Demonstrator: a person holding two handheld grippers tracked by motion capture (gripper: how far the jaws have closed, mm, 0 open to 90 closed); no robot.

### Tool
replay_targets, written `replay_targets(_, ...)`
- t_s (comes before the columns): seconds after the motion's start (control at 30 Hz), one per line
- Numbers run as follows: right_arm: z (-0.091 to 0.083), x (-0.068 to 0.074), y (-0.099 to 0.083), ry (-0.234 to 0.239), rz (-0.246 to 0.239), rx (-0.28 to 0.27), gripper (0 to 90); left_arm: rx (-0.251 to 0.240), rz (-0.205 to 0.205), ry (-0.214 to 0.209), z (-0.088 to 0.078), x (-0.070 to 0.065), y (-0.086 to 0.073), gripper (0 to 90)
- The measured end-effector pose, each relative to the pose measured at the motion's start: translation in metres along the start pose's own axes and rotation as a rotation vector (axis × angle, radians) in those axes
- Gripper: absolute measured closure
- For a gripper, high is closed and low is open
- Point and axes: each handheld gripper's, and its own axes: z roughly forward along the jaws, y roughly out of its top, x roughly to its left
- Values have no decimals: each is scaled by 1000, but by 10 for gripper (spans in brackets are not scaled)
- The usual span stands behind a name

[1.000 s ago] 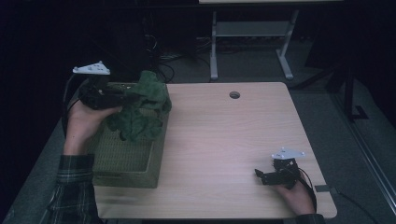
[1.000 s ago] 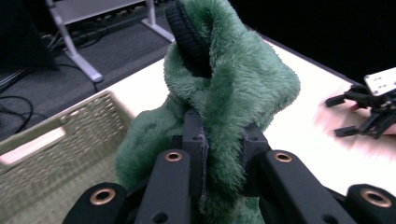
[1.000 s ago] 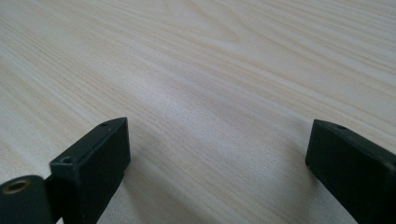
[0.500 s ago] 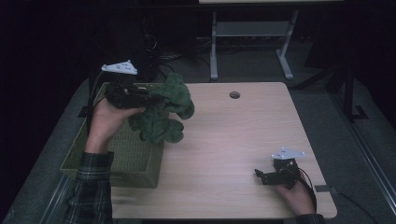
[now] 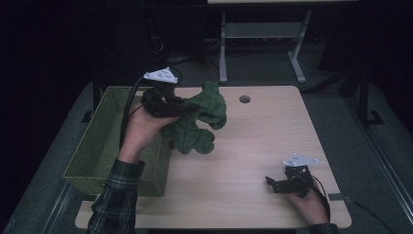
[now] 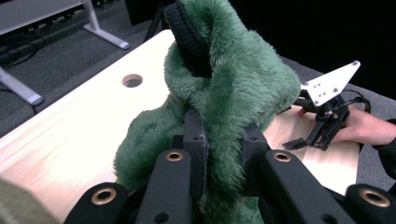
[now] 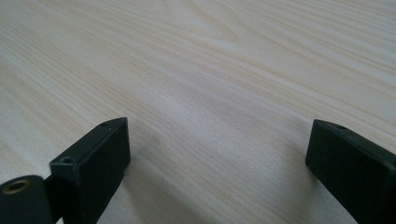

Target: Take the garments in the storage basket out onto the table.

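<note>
A fuzzy green fleece garment (image 5: 197, 122) with a black ribbed edge (image 6: 187, 37) hangs bunched in the air over the table's left half, just right of the basket. My left gripper (image 5: 181, 107) is shut on it, and its two black jaws pinch a fold of the pile (image 6: 224, 140). My right gripper (image 5: 272, 183) rests on the table near the front right corner. It is open, with bare wood between its fingers (image 7: 219, 154). That right gripper (image 6: 322, 126) and the hand holding it are also in the left gripper view, beyond the fleece.
A green woven basket (image 5: 97, 146) stands along the table's left edge. The pale wooden table (image 5: 253, 146) has a round cable hole (image 5: 244, 99) at the back. A metal stand (image 5: 258, 44) is on the floor behind, and the surroundings are dark.
My left gripper has carried the green fleece rightward, from above the basket to over the table. The right gripper has stayed where it was.
</note>
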Motion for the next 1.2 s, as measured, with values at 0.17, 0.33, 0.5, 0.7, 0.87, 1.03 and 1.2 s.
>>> replay_targets(0.17, 0, 0, 0, 0, 0, 0, 62, 5, 5, -18, 22, -12, 2, 776)
replay_targets(0.33, 0, 0, 0, 0, 1, 0, 62, 8, 4, -23, 46, -22, 0, 776)
replay_targets(0.5, 0, 0, 0, -2, -1, -1, 62, 10, -12, -17, 69, -29, -7, 776)
replay_targets(0.7, 0, 0, 0, -1, -2, 0, 62, 6, -47, -37, 100, -35, -22, 777)
replay_targets(0.87, 0, 0, 0, -1, -1, -2, 62, 24, -74, -50, 125, -37, -39, 776)
replay_targets(1.03, 0, 0, 0, -1, -3, -2, 62, 33, -102, -61, 150, -41, -54, 776)
replay_targets(1.2, 0, 0, 0, -2, -2, 0, 62, 53, -112, -72, 173, -42, -68, 776)
